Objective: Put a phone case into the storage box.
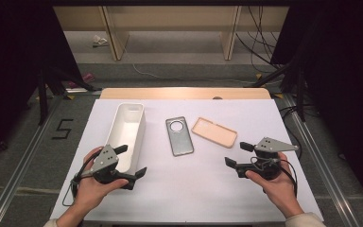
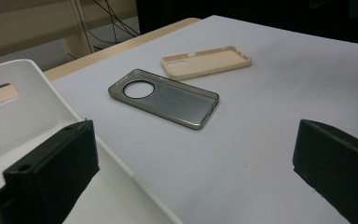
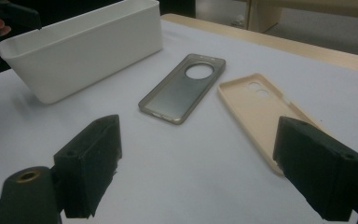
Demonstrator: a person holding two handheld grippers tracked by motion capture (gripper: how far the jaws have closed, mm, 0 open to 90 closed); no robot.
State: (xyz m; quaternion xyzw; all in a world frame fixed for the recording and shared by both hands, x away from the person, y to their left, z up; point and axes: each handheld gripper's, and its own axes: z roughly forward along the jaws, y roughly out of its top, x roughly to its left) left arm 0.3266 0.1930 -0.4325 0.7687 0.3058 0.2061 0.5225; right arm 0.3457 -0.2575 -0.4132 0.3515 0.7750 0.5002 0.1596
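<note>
- Nearest the high camera, two hands held the grippers low over the front of the desk (image 1: 184,194), each empty with its jaws spread wide apart.
- Left gripper (image 1: 131,164) sat just beside the near end of the white bin (image 1: 128,124), one jaw over the bin's rim, probably because the bin was where the cases would go.
- Right gripper (image 1: 236,156) pointed in toward the middle, near the beige phone case (image 1: 214,132), which it seemed best placed to pick up.
- Between the bin and the beige case lay the grey phone case (image 1: 179,136), flat, hollow side up, apart from both.
- Both cases lay within easy reach of either hand, so nothing looked packed yet.
</note>
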